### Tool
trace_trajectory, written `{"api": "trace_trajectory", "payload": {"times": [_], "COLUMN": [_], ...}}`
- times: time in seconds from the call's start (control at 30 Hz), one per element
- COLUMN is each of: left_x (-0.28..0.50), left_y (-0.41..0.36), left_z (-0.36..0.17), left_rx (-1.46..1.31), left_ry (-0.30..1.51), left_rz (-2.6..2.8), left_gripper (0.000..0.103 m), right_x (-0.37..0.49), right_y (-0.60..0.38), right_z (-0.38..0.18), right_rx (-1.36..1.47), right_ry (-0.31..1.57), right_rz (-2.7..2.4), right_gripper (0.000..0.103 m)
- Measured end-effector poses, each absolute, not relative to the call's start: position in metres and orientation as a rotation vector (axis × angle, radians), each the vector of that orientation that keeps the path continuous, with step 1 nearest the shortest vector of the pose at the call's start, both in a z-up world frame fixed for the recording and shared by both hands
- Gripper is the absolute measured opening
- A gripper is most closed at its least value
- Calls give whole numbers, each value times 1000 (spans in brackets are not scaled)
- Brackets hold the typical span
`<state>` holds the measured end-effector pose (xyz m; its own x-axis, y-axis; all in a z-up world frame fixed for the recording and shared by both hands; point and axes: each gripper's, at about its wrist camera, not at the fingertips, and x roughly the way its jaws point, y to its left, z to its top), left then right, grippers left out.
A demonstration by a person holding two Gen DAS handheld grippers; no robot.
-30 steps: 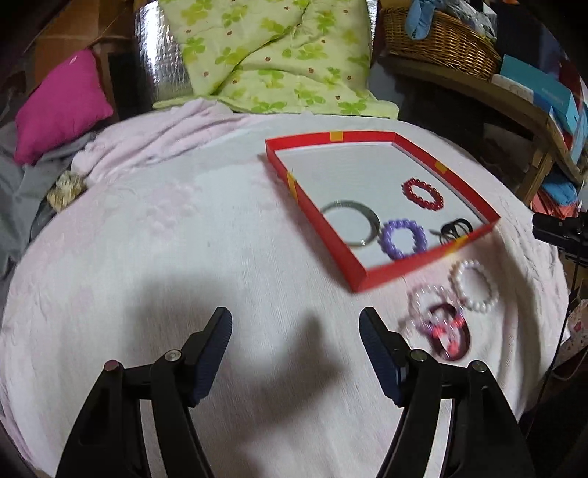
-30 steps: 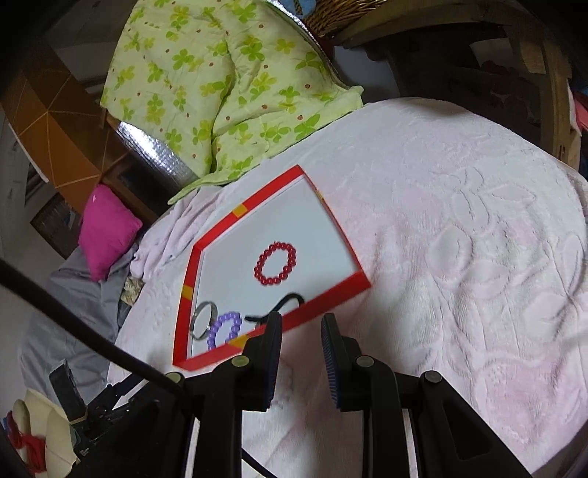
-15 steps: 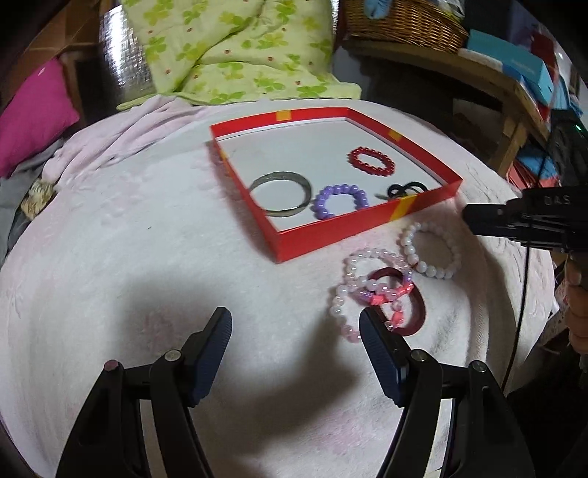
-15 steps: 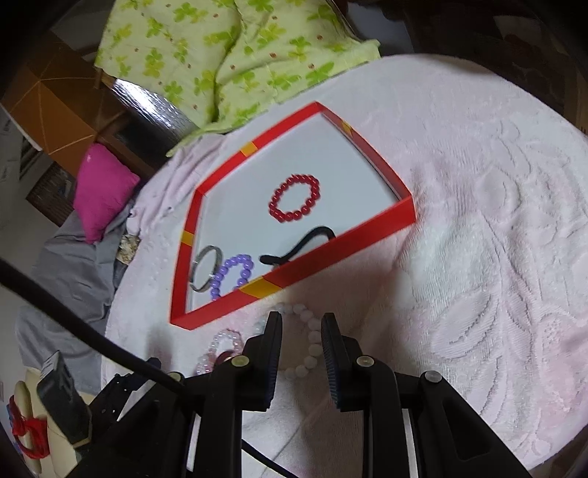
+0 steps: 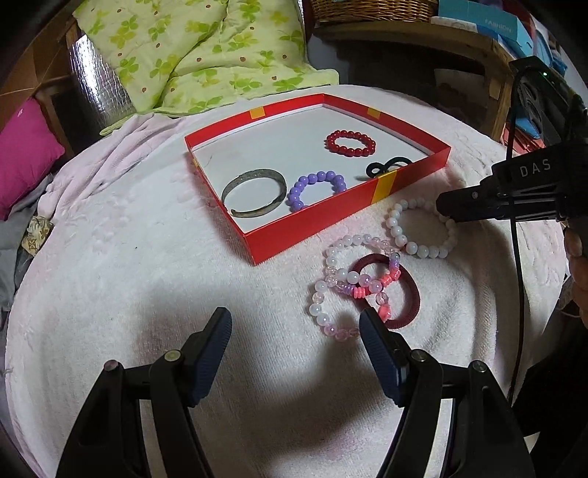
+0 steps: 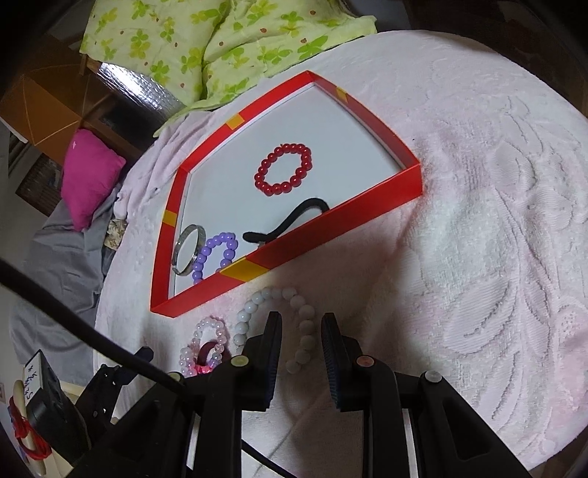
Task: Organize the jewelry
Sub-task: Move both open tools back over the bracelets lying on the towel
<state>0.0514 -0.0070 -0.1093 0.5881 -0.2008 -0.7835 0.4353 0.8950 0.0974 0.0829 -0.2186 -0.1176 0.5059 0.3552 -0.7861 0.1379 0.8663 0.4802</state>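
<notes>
A red tray (image 5: 330, 220) (image 6: 330, 228) on the pink-white towel holds a metal bangle (image 5: 253, 193), a purple bead bracelet (image 5: 318, 189), a red bead bracelet (image 5: 350, 143) (image 6: 283, 169) and a black hair tie (image 5: 387, 166). In front of it lie a white bead bracelet (image 5: 420, 229) (image 6: 279, 320), a pale pink bead bracelet (image 5: 336, 290) and a dark red hair band (image 5: 402, 290), tangled together. My left gripper (image 5: 296, 325) is open, just left of the tangle. My right gripper (image 6: 301, 331) is partly open, its fingers astride the white bracelet's right side.
A green floral quilt (image 5: 205, 51) and a magenta cushion (image 5: 22, 154) lie beyond the table. A wicker basket (image 5: 371, 9) and blue boxes (image 5: 492, 25) sit on a wooden shelf at the back right. The round table's edge drops off at the right.
Both grippers have moved closer to the loose bracelets. The right gripper has come down over the white bracelet and opened slightly.
</notes>
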Motion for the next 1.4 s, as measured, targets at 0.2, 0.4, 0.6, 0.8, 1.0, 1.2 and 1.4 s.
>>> {"api": "trace_trajectory", "payload": {"times": [0.2,0.4,0.6,0.8,1.0,1.2,1.4], "left_x": [52,55,57,57,54,53,52], "left_y": [-7,-5,-1,2,0,-5,-7], "left_z": [-110,-111,-113,-110,-106,-110,-111], "left_rx": [297,283,248,168,137,143,124], "left_ry": [872,885,905,917,909,925,930], "left_rz": [-374,-368,-381,-449,-494,-511,-538], "left_gripper": [73,73,73,73,73,73,73], "right_x": [84,82,82,83,84,84,83], "right_y": [-216,-218,-225,-228,-218,-202,-189], "right_z": [-120,-122,-125,-130,-128,-125,-124], "right_rx": [530,536,576,611,535,372,250], "right_ry": [1051,1046,1050,1053,1040,1021,1003], "right_rz": [131,133,152,159,144,99,74], "right_gripper": [28,29,29,29,29,19,17]}}
